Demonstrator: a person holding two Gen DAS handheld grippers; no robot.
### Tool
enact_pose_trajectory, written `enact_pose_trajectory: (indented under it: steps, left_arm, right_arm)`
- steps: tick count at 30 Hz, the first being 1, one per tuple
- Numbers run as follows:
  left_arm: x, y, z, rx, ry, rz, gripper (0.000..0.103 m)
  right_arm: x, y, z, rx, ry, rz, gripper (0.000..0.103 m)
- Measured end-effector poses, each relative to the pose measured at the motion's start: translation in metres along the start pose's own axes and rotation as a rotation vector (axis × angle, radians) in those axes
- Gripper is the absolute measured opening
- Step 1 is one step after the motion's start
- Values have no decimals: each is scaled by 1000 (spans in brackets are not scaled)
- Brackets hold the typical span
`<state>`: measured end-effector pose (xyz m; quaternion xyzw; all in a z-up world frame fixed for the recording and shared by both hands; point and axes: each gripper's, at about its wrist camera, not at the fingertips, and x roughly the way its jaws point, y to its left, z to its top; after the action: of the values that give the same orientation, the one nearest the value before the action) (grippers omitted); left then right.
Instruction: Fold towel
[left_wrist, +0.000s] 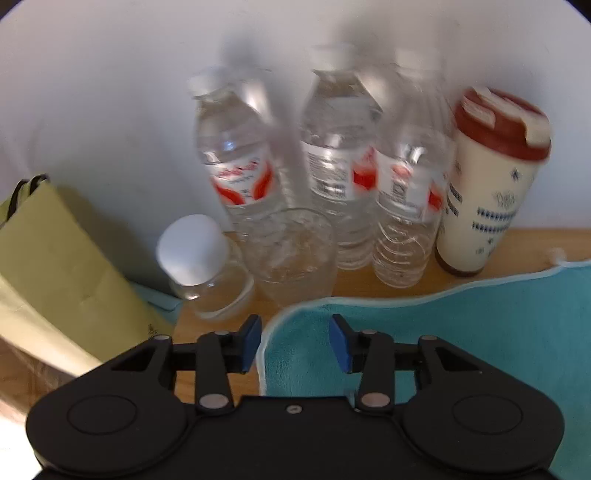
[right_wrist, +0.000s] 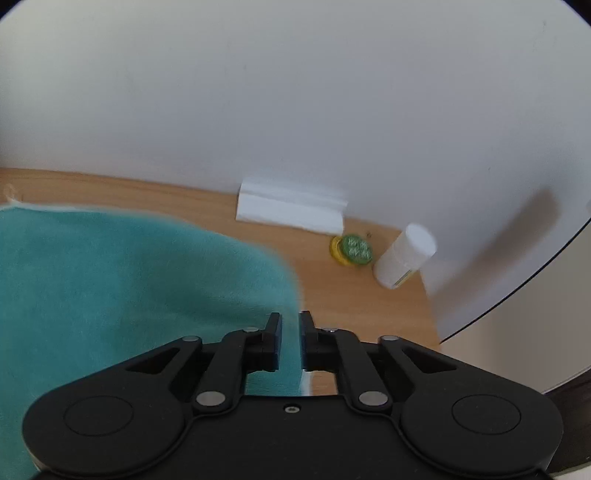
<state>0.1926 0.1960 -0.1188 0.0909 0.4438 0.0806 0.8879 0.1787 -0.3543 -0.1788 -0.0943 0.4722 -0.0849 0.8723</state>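
A teal towel (left_wrist: 443, 332) with a pale hem lies on the wooden table (left_wrist: 517, 243). My left gripper (left_wrist: 294, 321) hangs open over the towel's near-left corner, its blue pads (left_wrist: 251, 343) on either side of the hem and nothing between them. In the right wrist view the towel (right_wrist: 129, 277) fills the left half, blurred. Its right edge runs straight into my right gripper (right_wrist: 290, 317), whose jaws stand almost together, pinching that edge.
Three water bottles (left_wrist: 332, 162), a glass tumbler (left_wrist: 291, 254), a small white-capped jar (left_wrist: 195, 254) and a lidded paper cup (left_wrist: 487, 184) stand against the wall. A yellow-green bag (left_wrist: 62, 266) leans at left. At right: a white block (right_wrist: 291, 208), a green-yellow disc (right_wrist: 352, 249), a white tube (right_wrist: 404, 256).
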Motion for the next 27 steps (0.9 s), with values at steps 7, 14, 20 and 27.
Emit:
enact_pose_trajectory:
  steps: [7, 14, 20, 27]
  left_arm:
    - [-14, 13, -19, -40, -17, -6, 81]
    - [-26, 27, -44, -35, 15, -18, 83]
    - [-27, 34, -78, 8, 65, -47, 83]
    - [-23, 28, -103, 64, 144, -88, 83]
  right_arm:
    - [-16, -8, -25, -37, 45, 62, 29]
    - [-46, 11, -60, -76, 96, 132, 29]
    - [-63, 20, -80, -36, 144, 225, 29]
    - [-71, 32, -91, -40, 179, 269, 29]
